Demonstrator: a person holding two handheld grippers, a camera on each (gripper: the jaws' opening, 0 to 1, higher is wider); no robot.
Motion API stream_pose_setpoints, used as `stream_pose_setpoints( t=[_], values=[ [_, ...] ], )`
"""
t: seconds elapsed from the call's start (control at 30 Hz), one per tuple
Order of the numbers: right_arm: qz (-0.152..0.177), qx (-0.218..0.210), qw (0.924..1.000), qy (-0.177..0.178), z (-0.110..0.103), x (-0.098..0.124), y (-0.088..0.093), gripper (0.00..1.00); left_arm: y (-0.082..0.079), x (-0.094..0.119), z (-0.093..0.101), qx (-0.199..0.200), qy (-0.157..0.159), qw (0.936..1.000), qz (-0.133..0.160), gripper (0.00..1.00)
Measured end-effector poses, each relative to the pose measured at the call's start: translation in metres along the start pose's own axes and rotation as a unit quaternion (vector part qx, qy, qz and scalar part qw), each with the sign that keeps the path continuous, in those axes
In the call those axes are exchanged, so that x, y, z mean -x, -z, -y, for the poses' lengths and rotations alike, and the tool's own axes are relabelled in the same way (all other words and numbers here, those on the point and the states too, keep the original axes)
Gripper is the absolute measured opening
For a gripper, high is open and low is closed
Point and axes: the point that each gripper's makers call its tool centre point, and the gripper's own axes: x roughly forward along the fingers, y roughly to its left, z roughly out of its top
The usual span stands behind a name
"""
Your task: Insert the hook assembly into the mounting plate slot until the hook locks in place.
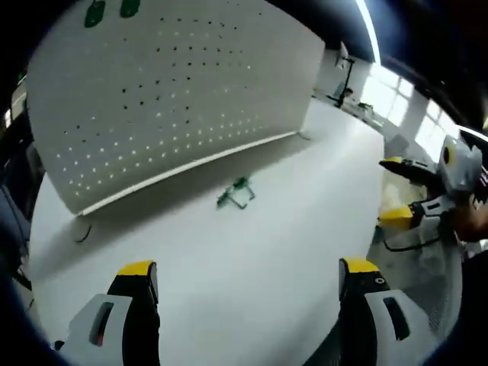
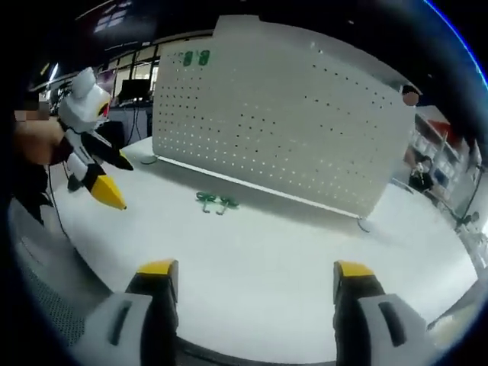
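Note:
A white pegboard mounting plate (image 1: 175,99) stands upright at the back of the white table (image 1: 252,290); in the right gripper view the plate (image 2: 282,114) carries two green hooks (image 2: 196,57) near its top left. In the left gripper view two green hooks (image 1: 110,11) sit at the plate's top edge. A green wire hook assembly (image 1: 236,193) lies on the table in front of the plate, also seen as (image 2: 216,203). My left gripper (image 1: 248,278) is open, well short of the hook. My right gripper (image 2: 255,278) is open too, with nothing between its fingers.
The right gripper (image 1: 427,191) comes in from the right of the left gripper view, over the table's edge. The left gripper (image 2: 91,152) enters the right gripper view from the left. Office windows and desks lie behind the plate.

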Motion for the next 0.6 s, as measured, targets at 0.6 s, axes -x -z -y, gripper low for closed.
stream_pose_setpoints(
  t=[0.6],
  values=[
    [-0.013, 0.015, 0.9998, -0.004, -0.001, -0.007, 0.007, 0.60, -0.039, -0.080, -0.019, -0.024, 0.055, 0.9981, 0.014, 0.95]
  ],
)
